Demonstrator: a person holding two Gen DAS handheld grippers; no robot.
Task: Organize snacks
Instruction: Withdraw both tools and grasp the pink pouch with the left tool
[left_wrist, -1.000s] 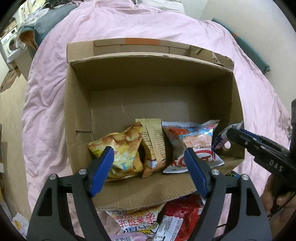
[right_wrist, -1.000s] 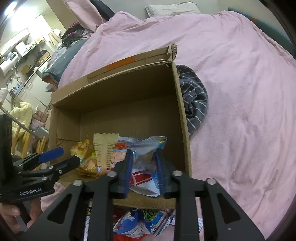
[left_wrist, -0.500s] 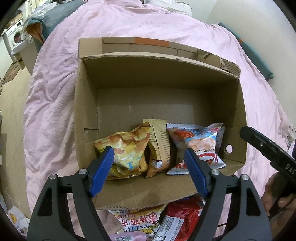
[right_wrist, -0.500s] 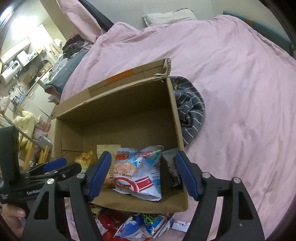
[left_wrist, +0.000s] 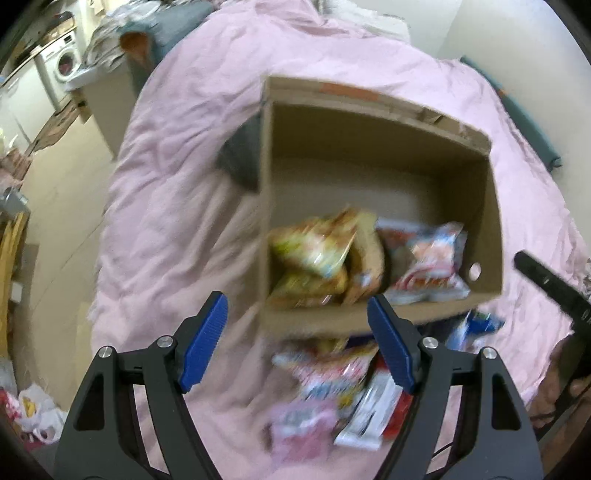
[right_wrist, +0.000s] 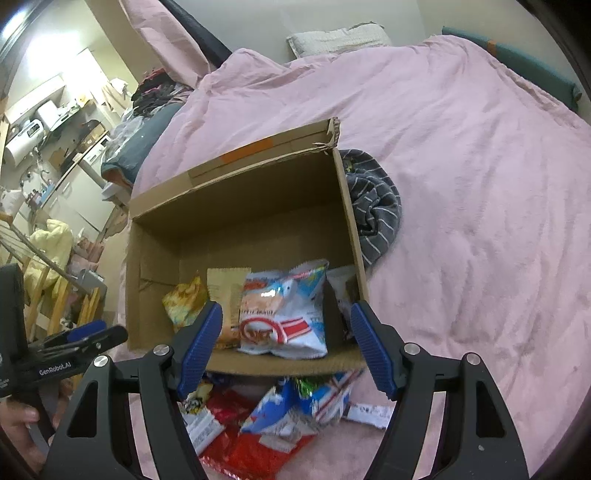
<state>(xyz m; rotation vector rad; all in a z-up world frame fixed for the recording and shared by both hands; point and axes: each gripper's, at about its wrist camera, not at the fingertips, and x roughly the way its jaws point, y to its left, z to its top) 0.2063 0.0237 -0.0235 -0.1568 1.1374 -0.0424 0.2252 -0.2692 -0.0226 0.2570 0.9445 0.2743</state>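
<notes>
An open cardboard box (right_wrist: 243, 206) (left_wrist: 376, 147) lies on a pink bed. Inside stand a yellow chip bag (right_wrist: 184, 301) (left_wrist: 314, 254), a tan packet (right_wrist: 227, 291) and a blue-white shrimp snack bag (right_wrist: 286, 310) (left_wrist: 432, 266). A pile of loose snacks (right_wrist: 266, 424) (left_wrist: 340, 380) lies on the cover in front of the box. My left gripper (left_wrist: 297, 347) is open and empty, over the pile to the box's front left. My right gripper (right_wrist: 286, 347) is open and empty, at the box's front edge. The left wrist view is blurred.
A grey striped cloth (right_wrist: 375, 205) lies against the box's right wall. The pink bed cover (right_wrist: 461, 166) spreads to the right and behind. The bed edge and floor (left_wrist: 55, 192) drop away on the left, with a washer and clutter beyond.
My right gripper let go of the shrimp snack bag in the box, opened and pulled back. My left gripper swung left and back, so the box now sits to its right.
</notes>
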